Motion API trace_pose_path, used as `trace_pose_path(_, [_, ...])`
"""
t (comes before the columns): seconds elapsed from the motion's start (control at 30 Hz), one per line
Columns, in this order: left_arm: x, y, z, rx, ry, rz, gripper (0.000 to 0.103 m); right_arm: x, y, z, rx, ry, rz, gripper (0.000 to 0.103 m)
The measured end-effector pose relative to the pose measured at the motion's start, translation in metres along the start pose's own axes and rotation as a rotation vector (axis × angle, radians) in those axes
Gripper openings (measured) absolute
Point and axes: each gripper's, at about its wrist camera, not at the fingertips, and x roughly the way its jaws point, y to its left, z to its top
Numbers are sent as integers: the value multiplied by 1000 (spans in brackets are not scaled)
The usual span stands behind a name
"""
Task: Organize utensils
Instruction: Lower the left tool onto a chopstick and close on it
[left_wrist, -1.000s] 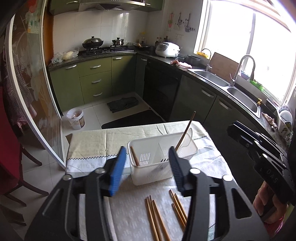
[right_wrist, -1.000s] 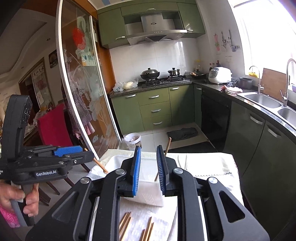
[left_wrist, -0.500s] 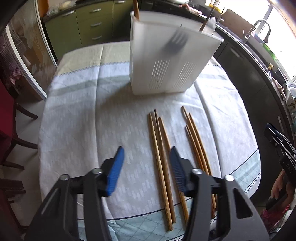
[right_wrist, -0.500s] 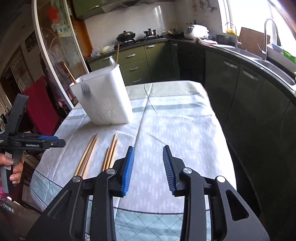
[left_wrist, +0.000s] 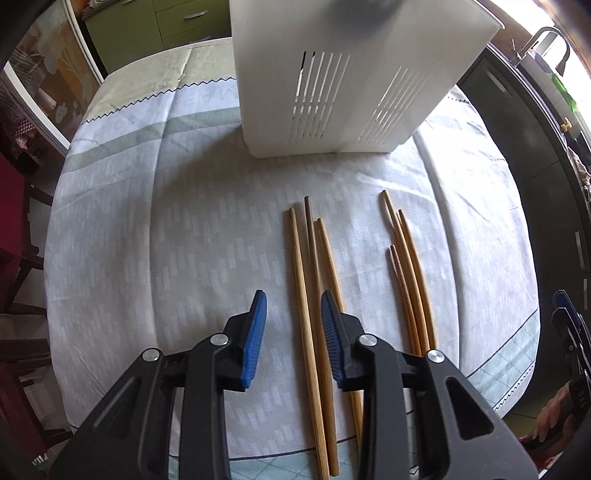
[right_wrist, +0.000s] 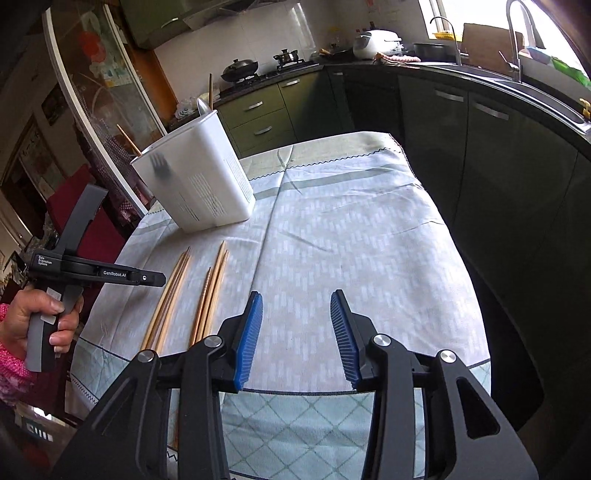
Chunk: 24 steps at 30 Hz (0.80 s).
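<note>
Several wooden chopsticks lie on the tablecloth in two bundles: a left bundle (left_wrist: 312, 295) and a right bundle (left_wrist: 408, 273). They also show in the right wrist view (right_wrist: 173, 295). A white slotted utensil holder (left_wrist: 343, 74) stands behind them; it holds chopsticks, a spoon and a fork (right_wrist: 160, 166). My left gripper (left_wrist: 291, 332) is open, low over the left bundle, with one chopstick between its fingers. My right gripper (right_wrist: 295, 332) is open and empty over the cloth, right of the chopsticks.
The table (right_wrist: 351, 240) is small, with a pale patterned cloth. Dark kitchen cabinets (right_wrist: 498, 147) and a sink run along the right. A red chair (left_wrist: 14, 221) and a glass sliding door (right_wrist: 92, 92) stand at the left.
Both grippers have dropped from high above the holder toward the table. The left gripper has come down over the left chopstick bundle. The right gripper has opened wider.
</note>
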Motion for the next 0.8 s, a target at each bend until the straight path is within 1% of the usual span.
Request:
trace_pose_path(0.07, [3, -2, 2, 7, 4, 12, 28, 0, 0, 0, 1, 2, 2, 39])
trace_pose_path(0.17, [12, -7, 5, 12, 20, 30, 16, 0, -1, 0, 4, 5, 1, 39])
trace_pose_path(0.2, [15, -9, 6, 17, 25, 36, 14, 0, -1, -1, 5, 6, 3, 39])
trace_pose_path(0.5, [25, -18, 0, 46, 40, 63, 11, 1, -1, 0, 0, 13, 5, 39])
trace_pose_path(0.57, [26, -20, -1, 53, 42, 68, 8, 3, 4, 2, -21, 27, 2, 39])
trace_pose_path(0.67, [28, -16, -3, 50, 53, 64, 7, 11, 16, 6, -64, 61, 4, 39])
trace_pose_path(0.73, [25, -7, -6, 49, 57, 68, 6, 20, 24, 11, -89, 96, 12, 39])
trace_pose_path(0.8, [25, 0, -9, 48, 60, 75, 6, 33, 32, 17, -111, 153, 25, 40])
